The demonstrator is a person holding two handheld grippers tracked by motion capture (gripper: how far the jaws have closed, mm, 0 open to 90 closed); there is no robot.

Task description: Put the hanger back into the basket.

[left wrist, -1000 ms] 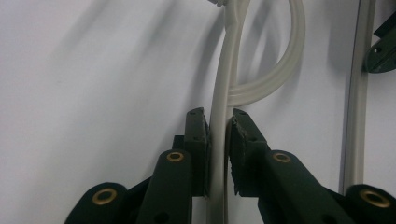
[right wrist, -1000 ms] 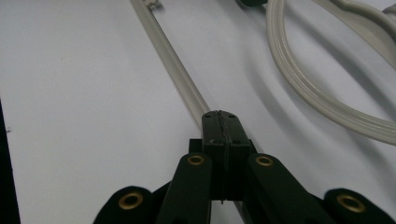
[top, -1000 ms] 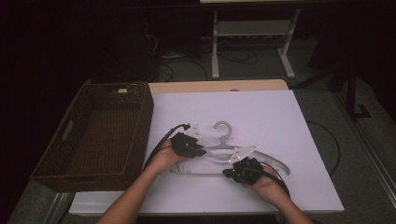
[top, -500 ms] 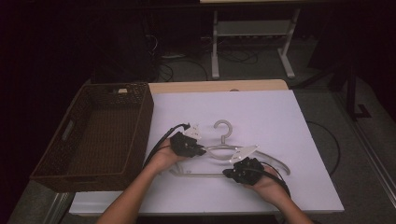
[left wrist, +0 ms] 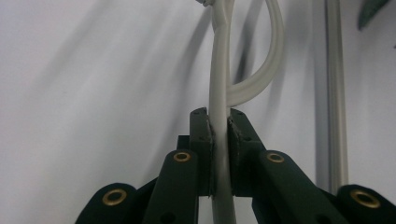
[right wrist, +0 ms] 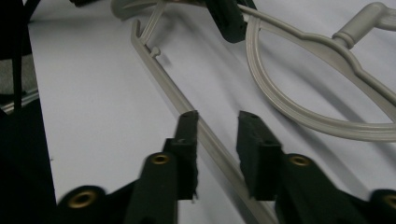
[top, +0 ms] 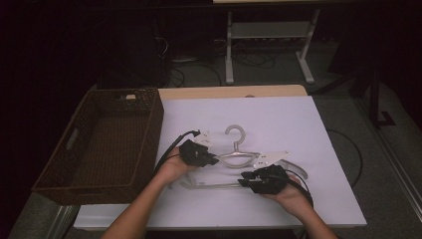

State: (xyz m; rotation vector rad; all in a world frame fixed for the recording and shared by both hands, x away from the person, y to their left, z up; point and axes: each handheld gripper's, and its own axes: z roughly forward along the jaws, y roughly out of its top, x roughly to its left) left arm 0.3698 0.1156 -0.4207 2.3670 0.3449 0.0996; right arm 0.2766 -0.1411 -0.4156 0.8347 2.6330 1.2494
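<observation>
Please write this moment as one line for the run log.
left gripper: shut on hanger | right gripper: jaws just opening, hanger's bottom bar between them, unpressed | basket: left of hanger

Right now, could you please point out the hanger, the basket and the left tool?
hanger [top: 235, 130], high view, on its hook.
basket [top: 152, 123], high view, on its right wall.
left tool [left wrist: 220, 140], left gripper view, between its fingertips, shut on the hanger's arm.

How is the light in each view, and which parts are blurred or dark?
High view: white table top lit, room behind dark. Left gripper view: hanger sharp at the jaws, soft shadows on the white. Right gripper view: the right gripper has a blurred near jaw, and the left edge is black.
</observation>
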